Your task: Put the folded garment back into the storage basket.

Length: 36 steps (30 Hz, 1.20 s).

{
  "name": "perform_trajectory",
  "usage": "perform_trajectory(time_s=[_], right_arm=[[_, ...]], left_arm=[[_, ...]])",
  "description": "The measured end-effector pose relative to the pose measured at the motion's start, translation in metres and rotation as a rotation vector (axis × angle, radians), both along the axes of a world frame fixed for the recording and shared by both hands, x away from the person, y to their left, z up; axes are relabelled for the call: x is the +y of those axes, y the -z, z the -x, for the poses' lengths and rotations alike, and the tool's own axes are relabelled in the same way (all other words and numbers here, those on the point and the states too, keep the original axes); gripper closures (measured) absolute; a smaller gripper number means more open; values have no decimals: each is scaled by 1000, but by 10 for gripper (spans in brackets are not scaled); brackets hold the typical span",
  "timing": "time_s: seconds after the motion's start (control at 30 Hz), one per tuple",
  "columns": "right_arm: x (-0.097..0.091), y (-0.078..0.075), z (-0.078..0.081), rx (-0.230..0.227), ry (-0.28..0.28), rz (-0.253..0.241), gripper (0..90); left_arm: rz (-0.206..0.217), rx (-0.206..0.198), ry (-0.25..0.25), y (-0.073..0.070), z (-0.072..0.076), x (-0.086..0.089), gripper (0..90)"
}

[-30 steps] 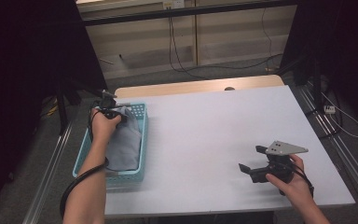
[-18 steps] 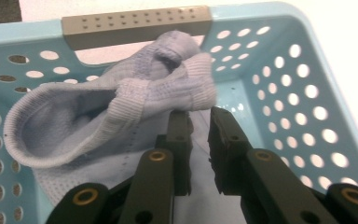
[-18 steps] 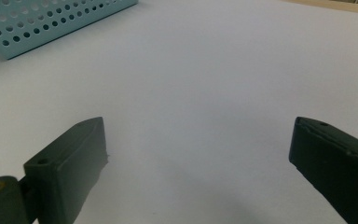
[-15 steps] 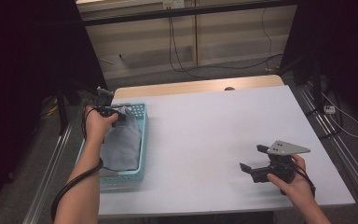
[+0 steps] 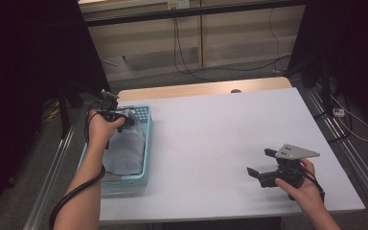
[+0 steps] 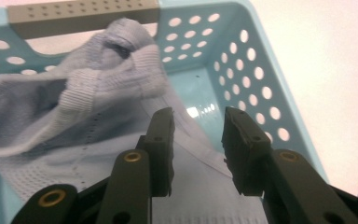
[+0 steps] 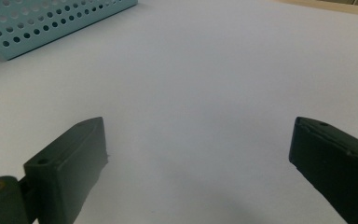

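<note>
The left claw (image 6: 196, 140) has just been opening, jaws apart with nothing between, so the cloth (image 6: 88, 116) ahead looks dropped in the basket (image 6: 256, 79).

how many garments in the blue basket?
1 visible: a pale grey-blue knit garment lies crumpled in the light blue basket at the table's left edge, under the left gripper. More could lie hidden beneath it.

Pale grey-blue knit garment (image 6: 98, 140), crumpled, ribbed cuffs bunched up, lying loose inside the light-blue perforated basket (image 6: 242, 60), filling most of its floor.
</note>
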State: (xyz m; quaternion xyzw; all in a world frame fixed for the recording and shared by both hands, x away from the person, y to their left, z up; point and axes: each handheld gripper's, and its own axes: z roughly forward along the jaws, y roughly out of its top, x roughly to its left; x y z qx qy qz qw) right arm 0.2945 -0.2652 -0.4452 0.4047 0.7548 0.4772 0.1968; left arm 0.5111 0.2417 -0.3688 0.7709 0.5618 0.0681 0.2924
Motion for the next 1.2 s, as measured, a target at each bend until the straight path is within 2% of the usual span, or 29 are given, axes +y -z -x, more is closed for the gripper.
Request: perform_trajectory(time_s=[0.13, 0.3, 0.47, 0.63, 1.2], right_arm=[[-1, 0, 0, 0, 2, -1, 41], [-3, 0, 1, 2, 8, 0, 40], [-4, 1, 1, 5, 11, 0, 40], [-4, 1, 1, 4, 11, 0, 40], [-10, 0, 2, 1, 29, -8, 41]], left_arm=[[0, 6, 16, -1, 1, -3, 603], [4, -5, 34, -4, 3, -9, 573], [-11, 6, 59, -6, 4, -16, 520], [-7, 0, 71, -10, 5, -24, 466], [13, -17, 142, -21, 16, -48, 372]])
